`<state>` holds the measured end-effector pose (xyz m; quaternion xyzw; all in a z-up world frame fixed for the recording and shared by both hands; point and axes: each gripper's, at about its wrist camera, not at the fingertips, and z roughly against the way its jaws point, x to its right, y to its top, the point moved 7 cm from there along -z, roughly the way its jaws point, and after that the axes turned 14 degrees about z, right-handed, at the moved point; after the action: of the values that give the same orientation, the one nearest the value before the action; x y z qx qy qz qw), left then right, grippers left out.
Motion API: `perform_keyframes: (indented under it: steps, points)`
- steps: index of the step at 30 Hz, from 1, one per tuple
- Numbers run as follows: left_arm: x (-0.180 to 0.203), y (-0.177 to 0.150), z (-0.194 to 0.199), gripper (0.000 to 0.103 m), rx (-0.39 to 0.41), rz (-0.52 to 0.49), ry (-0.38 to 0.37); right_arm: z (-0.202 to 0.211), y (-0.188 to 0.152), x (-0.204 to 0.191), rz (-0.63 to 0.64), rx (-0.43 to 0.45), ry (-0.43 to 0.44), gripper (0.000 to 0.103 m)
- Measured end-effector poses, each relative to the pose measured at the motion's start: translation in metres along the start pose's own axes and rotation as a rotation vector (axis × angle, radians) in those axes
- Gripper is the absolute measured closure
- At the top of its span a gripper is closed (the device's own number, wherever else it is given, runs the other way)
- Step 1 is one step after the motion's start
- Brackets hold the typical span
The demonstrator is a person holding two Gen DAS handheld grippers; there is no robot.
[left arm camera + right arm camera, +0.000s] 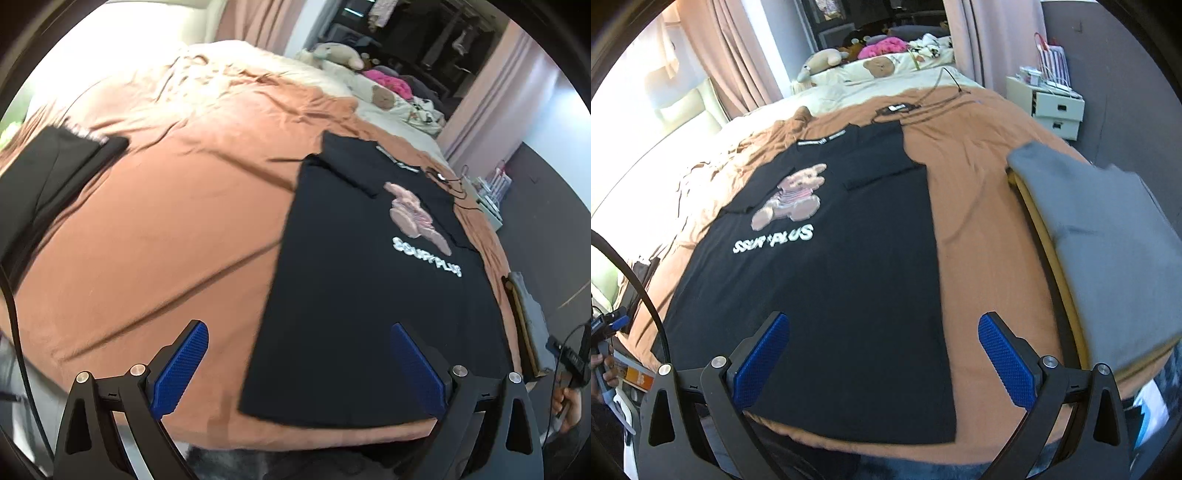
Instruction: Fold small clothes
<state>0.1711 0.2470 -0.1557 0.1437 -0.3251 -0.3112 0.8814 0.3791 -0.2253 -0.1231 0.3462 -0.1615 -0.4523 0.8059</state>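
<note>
The left gripper [299, 363] has its 2 blue ribbed pads [180, 373] spread wide apart with nothing between them, poised above the near edge of the bed; its right pad overlaps the near hem of the black cotton T-shirt with a pink teddy-bear print and white lettering [354, 295]. The right gripper [882, 360] is likewise spread wide and holds nothing, hovering over the shirt's near hem [849, 295]. The shirt lies flat on the rust-orange bedspread [155, 229], collar at the far end, both sleeves folded inward across the chest. To the right of the shirt, apart from it, a folded grey garment [1115, 258] sits on top of a yellowish one at the bed's right edge. At the far left in the left wrist view lies another dark folded garment [55, 166]. Beyond the bedspread are cream bedding, plush toys [827, 57] and pink curtains [738, 55]; a white drawer unit [1052, 107] stands at the far right.
</note>
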Motion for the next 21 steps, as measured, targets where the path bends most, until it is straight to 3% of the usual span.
perform_keyframes:
  steps: [4,6,8,13,18,21]
  points:
    - [-0.022,-0.006,-0.003,0.014,-0.026,0.049,-0.01,0.001,-0.019,0.008,-0.037,-0.008,0.002,0.002]
    - [-0.03,-0.01,-0.008,0.019,-0.059,0.073,-0.023,-0.003,-0.029,0.011,-0.062,-0.024,0.015,0.009]
    - [-0.032,-0.014,-0.014,0.022,-0.085,0.083,-0.031,-0.01,-0.041,0.016,-0.102,-0.053,0.037,0.023]
    - [-0.037,-0.024,-0.027,0.03,-0.142,0.099,-0.047,-0.026,-0.062,0.035,-0.206,-0.095,0.068,0.038]
    - [-0.054,-0.042,-0.041,0.047,-0.216,0.165,-0.047,-0.033,-0.073,0.044,-0.239,-0.117,0.07,0.041]
    - [-0.066,-0.048,-0.039,0.048,-0.239,0.268,-0.1,-0.035,-0.079,0.044,-0.256,-0.128,0.085,0.046]
